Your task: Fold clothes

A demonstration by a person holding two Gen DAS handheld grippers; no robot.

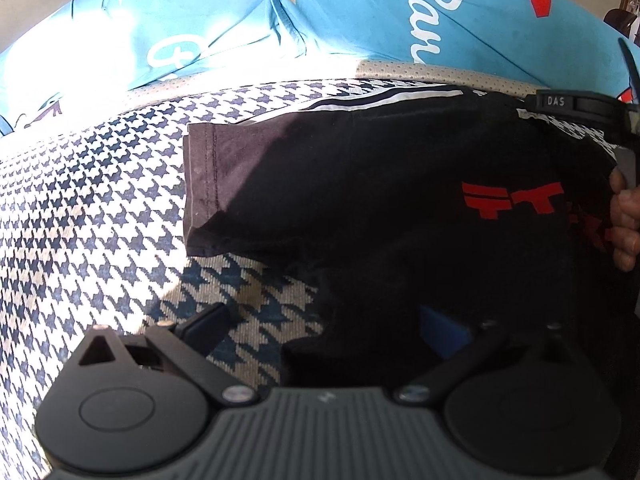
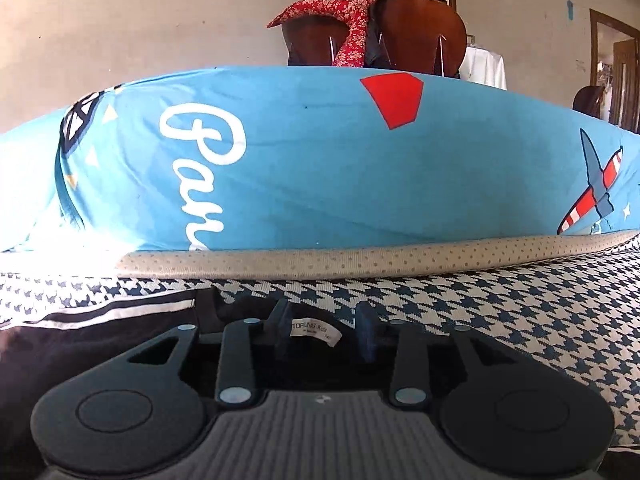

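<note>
A black T-shirt [image 1: 380, 180] with a red print [image 1: 516, 200] lies spread on a houndstooth cover [image 1: 100, 200], one sleeve [image 1: 216, 184] pointing left. My left gripper [image 1: 326, 328] stands wide open at the shirt's near edge, and black cloth covers part of the gap beside its right finger [image 1: 444, 332]. In the right wrist view my right gripper [image 2: 326, 330] is low over the shirt [image 2: 80, 344]. Its fingers are narrowed but apart, and the white collar label [image 2: 316, 330] lies flat between them. A hand [image 1: 626, 224] holds that gripper's housing [image 1: 576, 104] at the far right.
A large light-blue printed cushion [image 2: 320, 168] runs along the far side behind a beige dotted border [image 2: 360, 264]. Wooden chairs [image 2: 420, 32] with a red floral cloth [image 2: 352, 24] stand beyond it. Bare houndstooth cover [image 2: 500, 320] stretches to the right.
</note>
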